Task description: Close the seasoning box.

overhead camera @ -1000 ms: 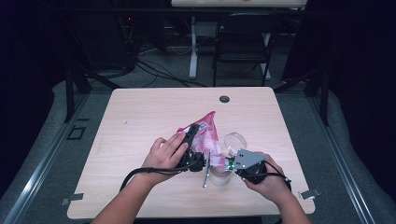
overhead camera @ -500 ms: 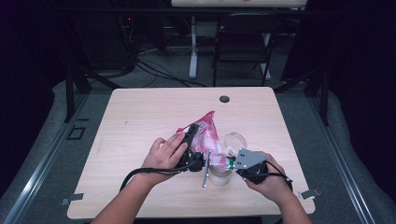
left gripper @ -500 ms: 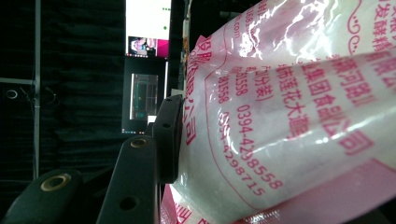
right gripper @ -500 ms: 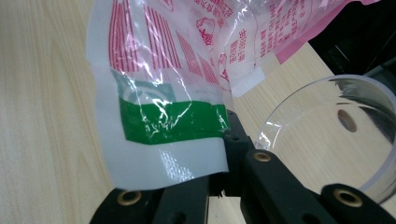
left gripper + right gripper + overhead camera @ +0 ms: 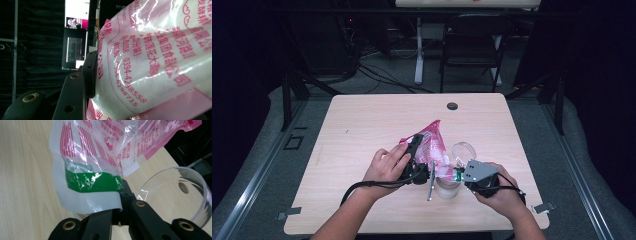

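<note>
A pink and white printed plastic bag [image 5: 433, 144] is held up over the table between my two grippers. My left gripper [image 5: 424, 152] is shut on the bag's body; in the left gripper view one black finger [image 5: 90, 75] presses the bag [image 5: 155, 62], and the other finger is hidden behind it. My right gripper [image 5: 458, 175] is shut on the bag's lower edge. In the right gripper view its jaws [image 5: 119, 213] pinch the white rim under a green stripe [image 5: 92, 182]. A clear plastic cup [image 5: 447, 189] stands right below the bag's lower edge.
A second clear round container [image 5: 463, 150] [image 5: 175, 192] lies just beyond the right gripper. A small black round cap [image 5: 452, 106] sits near the far edge of the wooden table [image 5: 362, 130]. Chairs and cables stand on the floor beyond.
</note>
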{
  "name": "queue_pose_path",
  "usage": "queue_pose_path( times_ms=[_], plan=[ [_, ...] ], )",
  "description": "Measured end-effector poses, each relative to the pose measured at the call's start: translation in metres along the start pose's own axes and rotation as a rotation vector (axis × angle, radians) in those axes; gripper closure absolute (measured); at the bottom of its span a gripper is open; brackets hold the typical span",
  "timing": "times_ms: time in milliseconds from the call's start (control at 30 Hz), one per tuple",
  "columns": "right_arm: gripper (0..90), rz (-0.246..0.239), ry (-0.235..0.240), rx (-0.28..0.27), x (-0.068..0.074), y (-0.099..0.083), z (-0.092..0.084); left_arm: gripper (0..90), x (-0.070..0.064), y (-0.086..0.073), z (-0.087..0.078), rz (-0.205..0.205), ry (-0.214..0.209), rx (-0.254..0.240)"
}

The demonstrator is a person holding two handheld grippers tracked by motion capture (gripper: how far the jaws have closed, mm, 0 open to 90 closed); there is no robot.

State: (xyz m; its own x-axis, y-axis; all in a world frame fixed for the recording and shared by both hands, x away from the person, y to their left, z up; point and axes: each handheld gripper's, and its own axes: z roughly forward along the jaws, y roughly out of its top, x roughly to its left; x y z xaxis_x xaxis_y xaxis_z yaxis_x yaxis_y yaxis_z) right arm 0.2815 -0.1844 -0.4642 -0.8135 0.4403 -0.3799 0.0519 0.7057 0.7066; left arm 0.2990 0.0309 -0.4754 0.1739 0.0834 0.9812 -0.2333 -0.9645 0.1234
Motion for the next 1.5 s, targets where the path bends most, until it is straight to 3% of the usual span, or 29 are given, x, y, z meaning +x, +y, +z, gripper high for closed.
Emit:
queue_pose_path(
  times_ms=[767, 1200, 1500],
  plan=[
    [90.0, 0.002, 0.001, -0.018, 0.002, 0.002, 0.003, 64.4, -0.013, -0.007, -0.002, -0.078, -0.058, 0.036],
    [90.0, -0.001, -0.013, -0.024, 0.003, 0.003, 0.003, 65.1, -0.018, -0.010, -0.001, -0.156, -0.109, 0.071],
    [90.0, -0.002, -0.012, -0.027, 0.004, 0.004, 0.003, 66.4, -0.022, -0.013, 0.000, -0.188, -0.140, 0.083]
  ],
)
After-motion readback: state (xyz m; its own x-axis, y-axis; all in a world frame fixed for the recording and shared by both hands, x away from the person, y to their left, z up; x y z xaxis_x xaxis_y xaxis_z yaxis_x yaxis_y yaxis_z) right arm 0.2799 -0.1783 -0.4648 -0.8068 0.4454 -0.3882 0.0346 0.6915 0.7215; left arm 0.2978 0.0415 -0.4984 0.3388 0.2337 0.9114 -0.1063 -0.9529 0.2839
